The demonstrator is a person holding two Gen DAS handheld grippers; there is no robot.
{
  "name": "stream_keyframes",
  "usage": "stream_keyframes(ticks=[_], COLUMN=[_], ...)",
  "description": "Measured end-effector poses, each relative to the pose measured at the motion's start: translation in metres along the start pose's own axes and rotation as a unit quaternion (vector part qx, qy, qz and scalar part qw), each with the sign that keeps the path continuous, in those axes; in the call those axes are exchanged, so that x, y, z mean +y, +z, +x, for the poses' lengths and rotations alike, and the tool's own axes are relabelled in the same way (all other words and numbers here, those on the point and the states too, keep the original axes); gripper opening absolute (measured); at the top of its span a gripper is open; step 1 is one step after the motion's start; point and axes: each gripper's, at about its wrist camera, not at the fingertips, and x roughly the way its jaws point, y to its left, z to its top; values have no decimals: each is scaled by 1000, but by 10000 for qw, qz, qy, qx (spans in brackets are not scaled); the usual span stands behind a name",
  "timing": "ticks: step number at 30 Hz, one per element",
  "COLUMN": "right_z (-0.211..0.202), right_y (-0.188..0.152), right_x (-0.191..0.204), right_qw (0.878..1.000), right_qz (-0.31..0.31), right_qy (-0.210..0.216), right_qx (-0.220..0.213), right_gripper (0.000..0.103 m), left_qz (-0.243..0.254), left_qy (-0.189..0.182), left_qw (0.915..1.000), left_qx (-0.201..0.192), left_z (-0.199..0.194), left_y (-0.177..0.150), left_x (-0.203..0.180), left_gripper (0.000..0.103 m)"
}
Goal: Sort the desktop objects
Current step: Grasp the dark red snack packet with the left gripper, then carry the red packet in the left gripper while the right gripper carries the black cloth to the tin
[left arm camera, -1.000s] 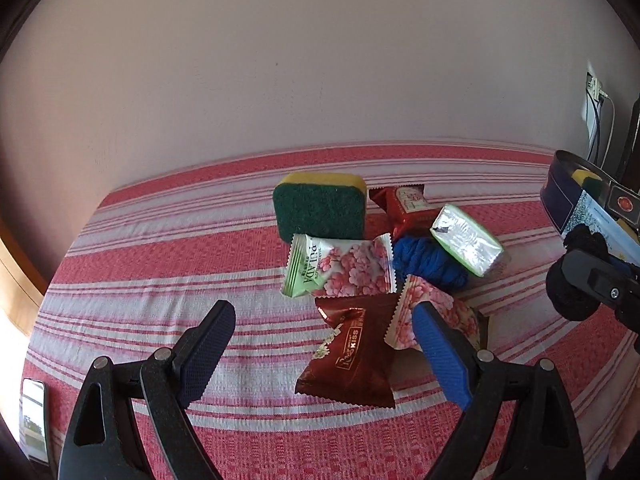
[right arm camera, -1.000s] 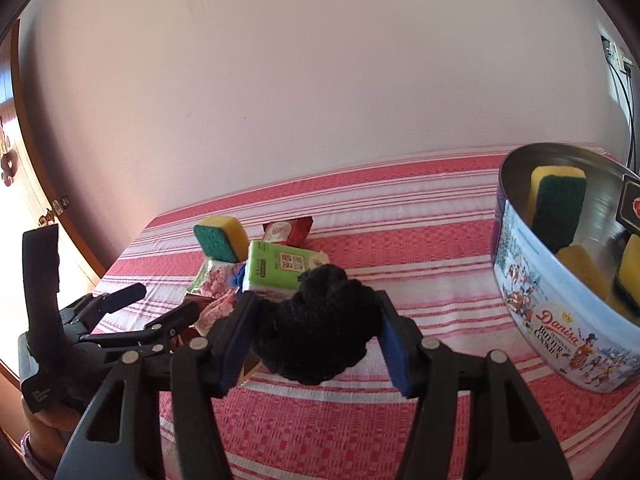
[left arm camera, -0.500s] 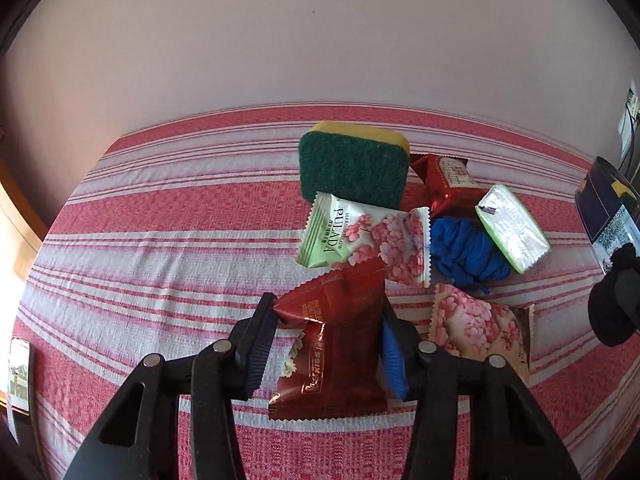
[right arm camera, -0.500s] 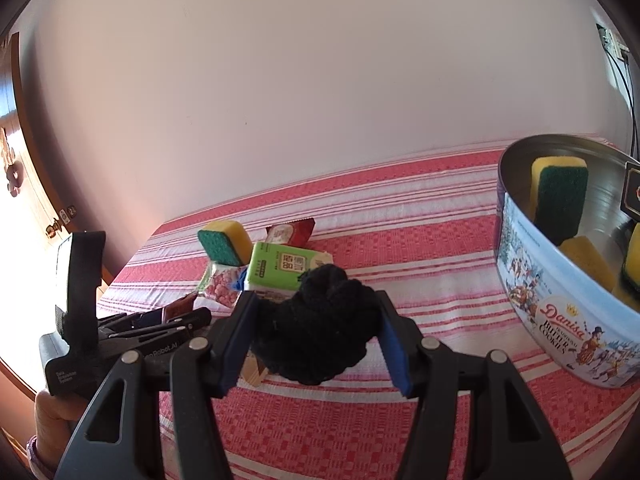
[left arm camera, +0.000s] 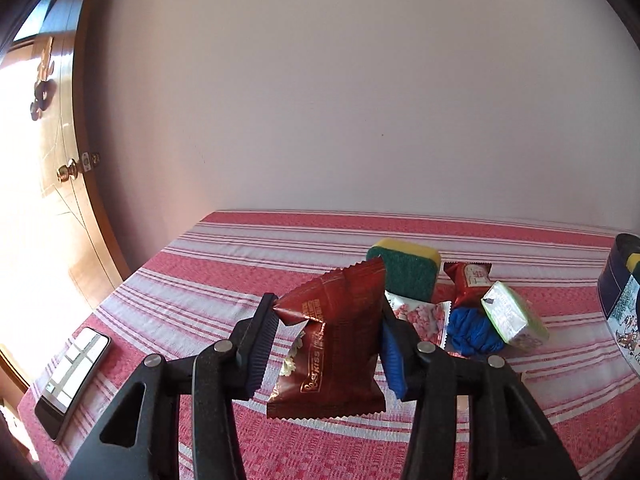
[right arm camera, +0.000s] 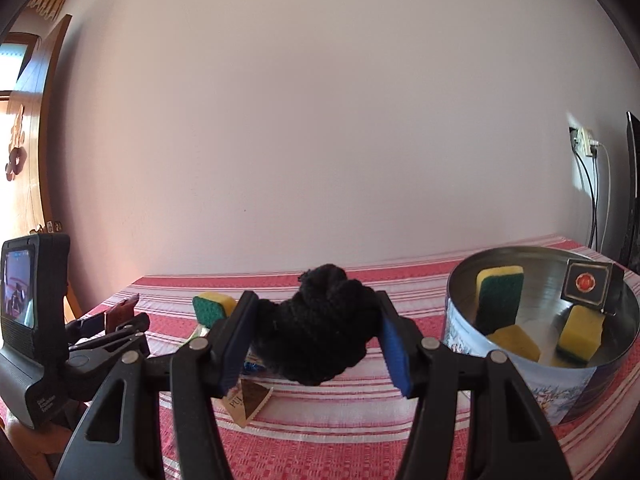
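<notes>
My left gripper (left arm camera: pixel 326 344) is shut on a dark red snack packet (left arm camera: pixel 334 344) and holds it above the striped cloth. Behind it lie a green-and-yellow sponge (left arm camera: pixel 402 272), a pink flowered packet (left arm camera: pixel 420 316), a small red packet (left arm camera: pixel 470 284), blue yarn (left arm camera: pixel 474 330) and a green tissue pack (left arm camera: pixel 512 316). My right gripper (right arm camera: pixel 316 342) is shut on a black yarn ball (right arm camera: pixel 318 336), lifted just left of the round cookie tin (right arm camera: pixel 520 380). The tin holds several sponges (right arm camera: pixel 498 300) and a dark card (right arm camera: pixel 588 286).
A phone (left arm camera: pixel 70 380) lies near the table's left edge. The left gripper's body with its screen (right arm camera: pixel 34 320) shows at the left of the right wrist view. A door (left arm camera: pixel 48 160) stands left; wall socket and cables (right arm camera: pixel 586 152) at right.
My left gripper closed on the dark red packet and lifted it off the cloth. My right gripper, still holding the black yarn, moved closer to the tin.
</notes>
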Motion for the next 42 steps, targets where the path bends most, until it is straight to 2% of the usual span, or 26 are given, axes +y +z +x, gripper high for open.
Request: stream_keyframes(ticks=[25,36,42], right_z=[5,0,-14], right_y=[-4,-3,-1], right_x=[-11,-46,-59], right_qw=[9999,9991,9980], right_qz=[93,307,485], right_qy=[-55,-282,-406], right_qx=[68,78,46], right_gripper=[59,59,59], left_qz=[-21,22,-1], left_qy=[-38,-429,-770], left_qw=[9999,9990,9970], left_qx=[-124,-78,-27], left_z=[-23,-37,-43], left_y=[-4,-10,-13], left_x=[-21,-45,-59], left_gripper=[50,50,50])
